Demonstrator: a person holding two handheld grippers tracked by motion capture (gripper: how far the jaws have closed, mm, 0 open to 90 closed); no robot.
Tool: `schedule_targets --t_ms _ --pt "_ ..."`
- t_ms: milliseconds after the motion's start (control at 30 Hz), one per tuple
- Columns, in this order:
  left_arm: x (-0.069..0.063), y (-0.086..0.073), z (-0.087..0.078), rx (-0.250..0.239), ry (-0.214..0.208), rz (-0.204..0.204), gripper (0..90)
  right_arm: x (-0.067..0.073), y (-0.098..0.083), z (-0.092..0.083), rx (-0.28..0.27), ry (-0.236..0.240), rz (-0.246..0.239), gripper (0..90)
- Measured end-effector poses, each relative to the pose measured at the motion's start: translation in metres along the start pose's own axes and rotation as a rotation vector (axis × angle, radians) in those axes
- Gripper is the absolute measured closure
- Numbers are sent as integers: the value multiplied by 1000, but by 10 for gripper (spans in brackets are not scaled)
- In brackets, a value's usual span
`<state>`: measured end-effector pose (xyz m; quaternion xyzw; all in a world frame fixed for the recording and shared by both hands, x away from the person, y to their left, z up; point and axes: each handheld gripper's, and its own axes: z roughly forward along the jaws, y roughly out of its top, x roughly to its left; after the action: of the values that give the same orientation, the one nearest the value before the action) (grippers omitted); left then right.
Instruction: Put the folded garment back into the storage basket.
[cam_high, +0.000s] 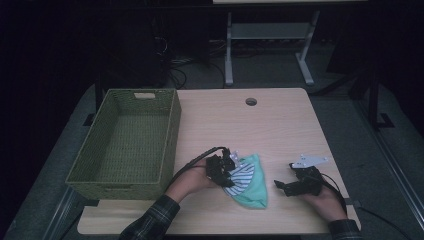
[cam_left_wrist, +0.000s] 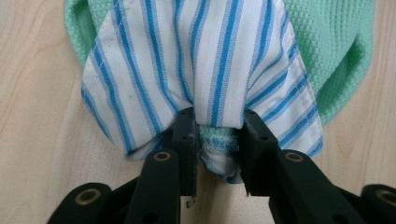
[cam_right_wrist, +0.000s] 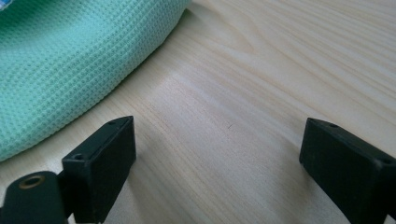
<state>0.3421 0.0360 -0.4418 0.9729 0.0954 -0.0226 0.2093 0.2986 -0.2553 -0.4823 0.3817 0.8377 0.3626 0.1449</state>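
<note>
High view looks down on the table; both claw views sit close, sharing the green cloth.

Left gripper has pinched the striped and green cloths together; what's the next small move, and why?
Probably lift the left gripper slightly: its jaws are clamped on the bunched striped cloth and green cloth, both lying on the table. The green basket sits open beside it, and the right gripper is open, off the fabric.

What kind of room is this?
Probably a lab or workroom: a plain wooden table on grey carpet, cables and metal desk legs behind, and a green basket beside folded cloths.
</note>
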Motion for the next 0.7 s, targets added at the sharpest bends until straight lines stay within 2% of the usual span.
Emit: schedule_targets --t_ms 133,233,300,433,700 --pt "4 -3 -1 -16 -30 -36 732 0 0 0 0 0 0 103" --pt "4 -3 -3 -17 -37 -44 734 0 0 0 2 0 5 103" --pt "4 -2 -6 -23 -36 -39 734 1 0 0 3 2 8 103" --pt "4 -2 -16 -62 -43 -55 734 1 0 0 3 1 8 103" --pt "2 0 -40 -105 -21 -68 734 1 0 0 2 2 8 103"
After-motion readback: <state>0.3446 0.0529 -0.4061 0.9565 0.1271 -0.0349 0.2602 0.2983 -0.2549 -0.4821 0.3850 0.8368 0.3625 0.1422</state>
